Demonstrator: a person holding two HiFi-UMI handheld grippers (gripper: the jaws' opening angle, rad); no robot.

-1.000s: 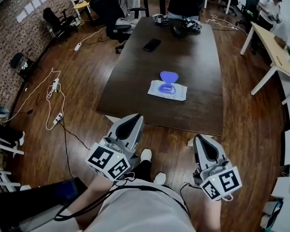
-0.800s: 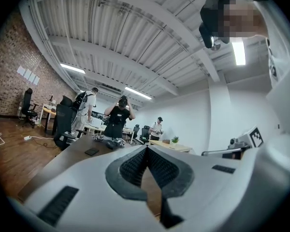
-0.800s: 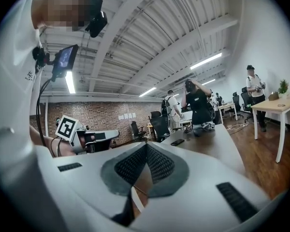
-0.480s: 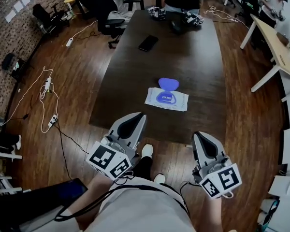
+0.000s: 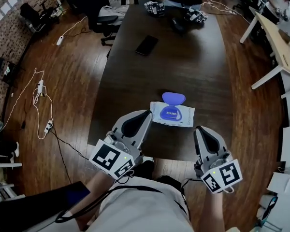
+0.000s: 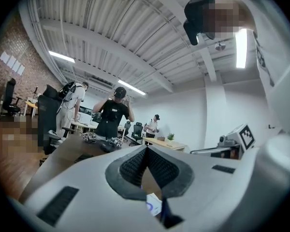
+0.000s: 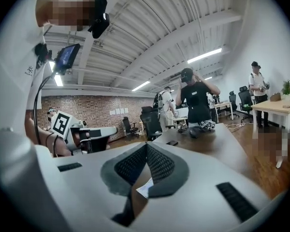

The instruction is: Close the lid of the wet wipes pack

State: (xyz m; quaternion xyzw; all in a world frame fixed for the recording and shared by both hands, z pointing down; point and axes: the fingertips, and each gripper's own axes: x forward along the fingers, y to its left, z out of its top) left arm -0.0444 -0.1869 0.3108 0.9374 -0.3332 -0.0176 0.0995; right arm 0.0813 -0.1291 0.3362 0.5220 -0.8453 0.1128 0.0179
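Approach step, by my reading; the closing itself is not yet begun.

Head view: the wet wipes pack (image 5: 172, 116) is lying flat on the dark table (image 5: 183, 66), and its blue lid (image 5: 173, 98) is standing open, folded out past the pack's far edge. Your left gripper (image 5: 146, 116) is hovering with its tip just beside the pack's left edge. Your right gripper (image 5: 201, 130) is hanging near the pack's near right corner, not touching it. A phone (image 5: 147, 45) is lying well beyond the pack and is no part of this.

Left gripper view: the left gripper (image 6: 146, 151) is pointing level over the table, its ribbed pads meeting at the tips with nothing between them. A corner of the pack (image 6: 153, 205) is showing below the tips.

Right gripper view: the right gripper (image 7: 146, 148) is likewise pressed together and empty, and a white corner of the pack (image 7: 144, 188) is peeking out beneath it.

Next move, as I judge it: you are needing one tip beyond the lid's far edge to sweep it back over the opening and press it down, while the other is steadying the pack so that it does not slide.
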